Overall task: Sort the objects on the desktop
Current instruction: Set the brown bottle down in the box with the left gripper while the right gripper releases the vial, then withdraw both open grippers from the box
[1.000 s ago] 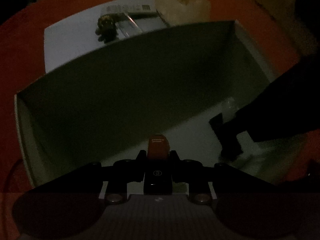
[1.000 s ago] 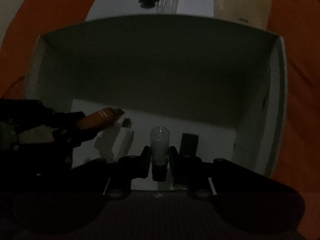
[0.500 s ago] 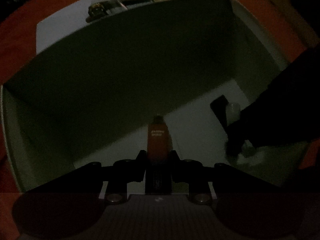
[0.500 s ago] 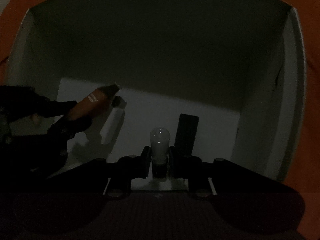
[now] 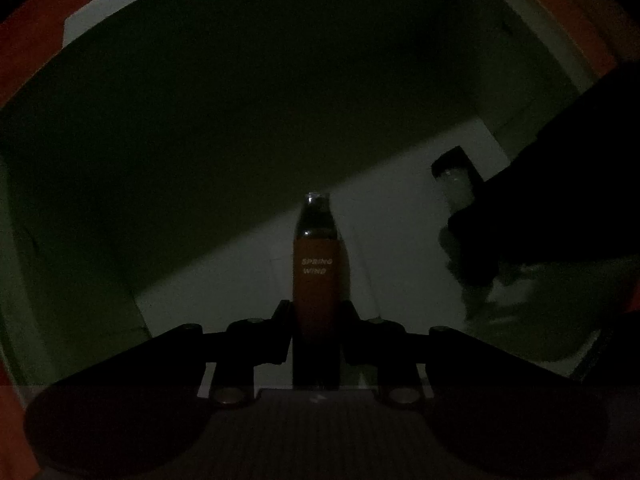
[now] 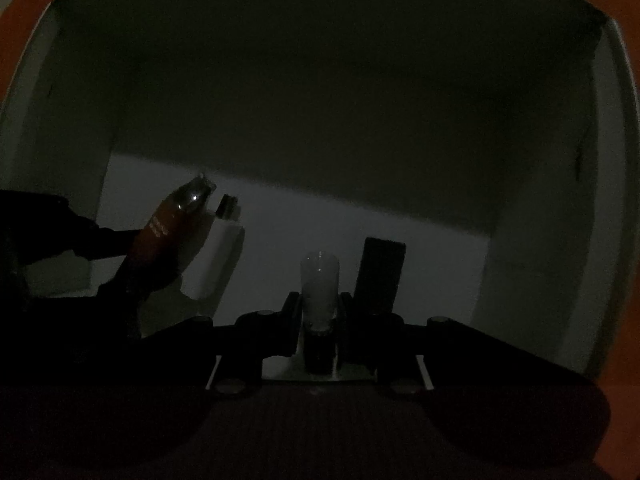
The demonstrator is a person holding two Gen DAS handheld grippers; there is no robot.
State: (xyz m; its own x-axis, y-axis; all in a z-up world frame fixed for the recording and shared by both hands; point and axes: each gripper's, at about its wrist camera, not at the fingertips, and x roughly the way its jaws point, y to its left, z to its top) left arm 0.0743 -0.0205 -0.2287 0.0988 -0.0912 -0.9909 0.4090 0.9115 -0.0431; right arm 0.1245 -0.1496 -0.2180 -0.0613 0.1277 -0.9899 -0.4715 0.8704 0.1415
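Both grippers are lowered inside a deep white box whose dim inside fills both views. My left gripper is shut on an orange tube with white lettering and a clear rounded tip. The right wrist view shows that orange tube at the left, slanting over the box floor. My right gripper is shut on a small frosted white tube. That white tube shows at the right of the left wrist view, ahead of the dark right gripper.
On the box floor lie a white bottle with a dark cap and a flat black rectangular object. The box walls rise high on all sides. An orange surface shows beyond the rim.
Both grippers have sunk deeper into the box with their tubes. The things behind the box have dropped out of sight above its rim.
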